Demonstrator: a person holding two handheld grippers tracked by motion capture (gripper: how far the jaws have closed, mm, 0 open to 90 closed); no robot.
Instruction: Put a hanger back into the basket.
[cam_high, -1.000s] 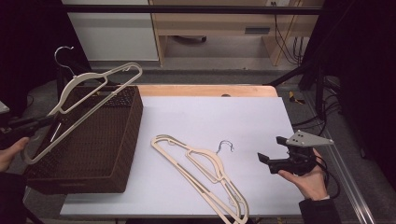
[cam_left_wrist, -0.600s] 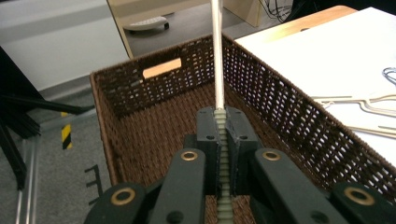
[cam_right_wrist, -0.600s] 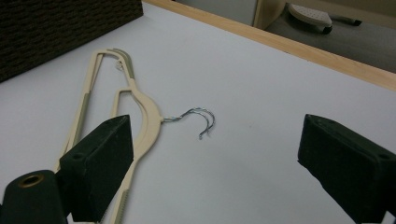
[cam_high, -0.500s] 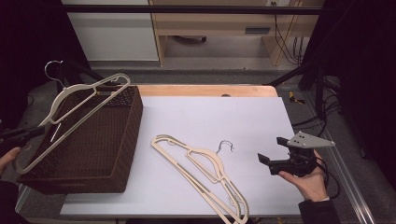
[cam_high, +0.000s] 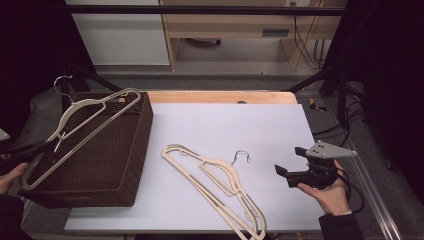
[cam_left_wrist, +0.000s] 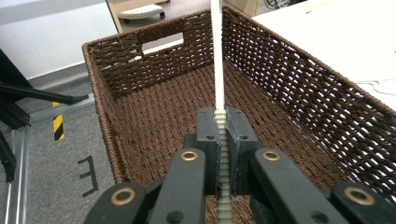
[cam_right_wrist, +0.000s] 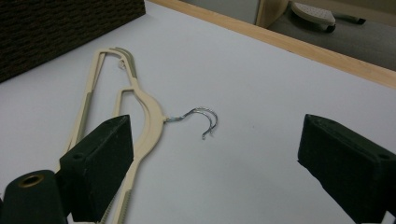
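Basket (cam_high: 130, 165): brown wicker, at the table's left end; its floor looks bare.
Held hanger (cam_high: 87, 127): cream, clamped at its bar by the left gripper (cam_left_wrist: 222, 122); hangs slanted over the basket, not yet laid in.
Table hangers (cam_high: 220, 187): apparently two stacked, on the white top right of the basket, untouched.
Right gripper (cam_high: 292, 165): jaws spread wide, holding nothing, right of those hangers.
Progress: early; nothing stowed so far.
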